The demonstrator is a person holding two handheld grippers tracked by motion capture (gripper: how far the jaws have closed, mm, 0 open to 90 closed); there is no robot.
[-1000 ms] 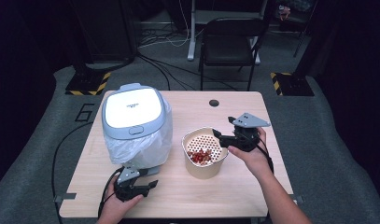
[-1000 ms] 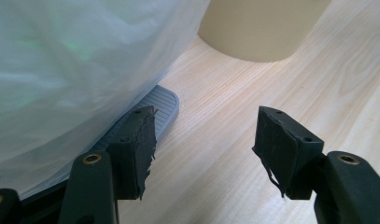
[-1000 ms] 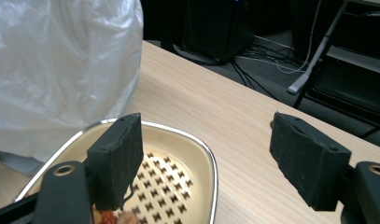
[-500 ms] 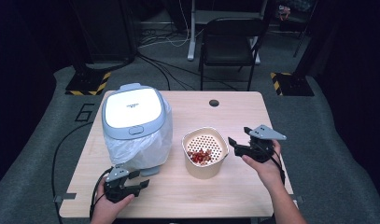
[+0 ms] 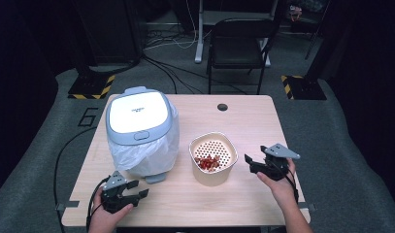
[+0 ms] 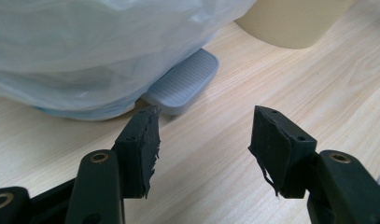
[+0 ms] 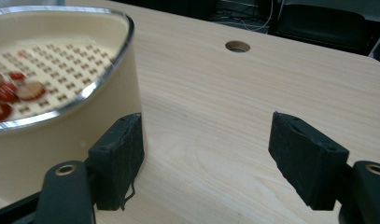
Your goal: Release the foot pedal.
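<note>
A cream strainer bowl (image 5: 213, 171) with red pieces (image 5: 208, 163) on its perforated floor stands at the table's middle. To its left is a grey pedal bin (image 5: 137, 114) with a white lid, lined with a clear bag (image 5: 151, 153); its pedal (image 5: 156, 178) points toward me. My left gripper (image 5: 140, 189) rests low at the front left, open and empty, aimed at the pedal (image 6: 183, 81) from a short way off. My right gripper (image 5: 250, 164) hovers just right of the bowl, open and empty. Its left jaw is close beside the bowl's wall (image 7: 61, 135).
The wooden table (image 5: 253, 121) has a round cable hole (image 5: 222, 107) near its far edge. A black chair (image 5: 241, 43) stands behind the table. Cables lie on the grey floor to the left. Bare tabletop lies right of the bowl and along the front.
My right gripper has come away from the bowl's rim, moving down and to the right toward the table's front. My left gripper has shifted a little to the left.
</note>
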